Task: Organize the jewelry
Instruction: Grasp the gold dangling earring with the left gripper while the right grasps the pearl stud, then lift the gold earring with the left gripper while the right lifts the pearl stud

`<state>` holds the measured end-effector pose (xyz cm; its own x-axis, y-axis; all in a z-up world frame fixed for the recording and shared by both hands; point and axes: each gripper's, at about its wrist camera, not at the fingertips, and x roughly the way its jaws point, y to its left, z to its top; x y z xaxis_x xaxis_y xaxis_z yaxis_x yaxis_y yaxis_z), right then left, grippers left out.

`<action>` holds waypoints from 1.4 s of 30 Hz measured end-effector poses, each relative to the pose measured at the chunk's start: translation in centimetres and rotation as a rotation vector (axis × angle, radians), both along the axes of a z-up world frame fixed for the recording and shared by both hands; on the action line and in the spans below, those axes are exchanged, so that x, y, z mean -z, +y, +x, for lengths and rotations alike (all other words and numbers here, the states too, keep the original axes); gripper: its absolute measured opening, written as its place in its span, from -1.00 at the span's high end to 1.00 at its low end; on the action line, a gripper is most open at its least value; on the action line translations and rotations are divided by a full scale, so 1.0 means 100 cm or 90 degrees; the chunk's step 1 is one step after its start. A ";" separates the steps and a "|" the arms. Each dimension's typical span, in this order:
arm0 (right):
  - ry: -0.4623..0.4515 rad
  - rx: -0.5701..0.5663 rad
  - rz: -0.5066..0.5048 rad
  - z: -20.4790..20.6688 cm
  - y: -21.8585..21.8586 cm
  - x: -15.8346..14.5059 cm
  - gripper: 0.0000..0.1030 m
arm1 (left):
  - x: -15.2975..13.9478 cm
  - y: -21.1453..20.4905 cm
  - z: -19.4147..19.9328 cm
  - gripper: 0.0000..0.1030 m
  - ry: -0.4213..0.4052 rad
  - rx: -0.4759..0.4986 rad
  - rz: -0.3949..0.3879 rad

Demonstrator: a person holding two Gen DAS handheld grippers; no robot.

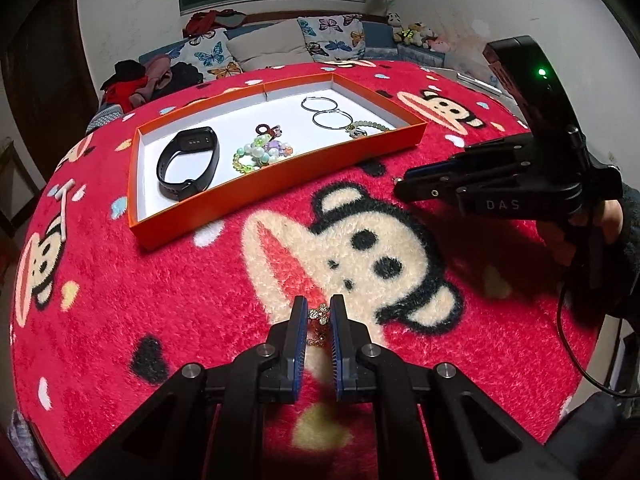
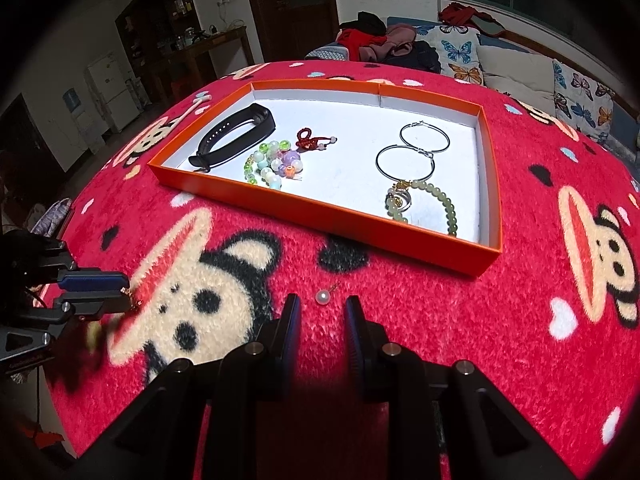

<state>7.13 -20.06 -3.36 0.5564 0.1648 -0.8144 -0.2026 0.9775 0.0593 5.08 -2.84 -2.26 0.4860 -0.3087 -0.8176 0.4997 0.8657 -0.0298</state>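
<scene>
An orange tray (image 1: 280,172) (image 2: 360,220) with a white floor holds a black wristband (image 1: 188,162) (image 2: 236,136), a colourful bead bracelet (image 1: 260,154) (image 2: 274,164), two silver hoops (image 1: 326,112) (image 2: 416,148) and a green bead bracelet (image 2: 424,204). My left gripper (image 1: 319,312) (image 2: 128,294) is nearly closed around a small gold rhinestone piece (image 1: 319,316) on the blanket. My right gripper (image 2: 320,312) (image 1: 400,184) is open, and a pearl earring (image 2: 322,297) lies on the blanket just ahead of its fingertips.
A red fleece blanket with cartoon monkey faces (image 1: 360,248) (image 2: 208,300) covers the round table. Behind it stands a sofa with butterfly cushions (image 1: 212,56) (image 2: 460,52) and piled clothes (image 2: 380,40). A black cable (image 1: 580,360) hangs at the right.
</scene>
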 end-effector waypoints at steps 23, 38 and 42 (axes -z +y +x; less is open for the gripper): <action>-0.064 0.001 0.009 -0.006 0.001 -0.029 0.81 | -0.044 0.018 0.006 0.79 -0.032 -0.021 -0.059; -0.112 0.019 0.049 0.011 -0.018 -0.065 0.81 | -0.126 0.011 0.049 0.79 -0.120 -0.015 -0.098; -0.116 0.010 0.050 0.010 -0.016 -0.064 0.81 | -0.126 0.011 0.059 0.79 -0.107 -0.018 -0.103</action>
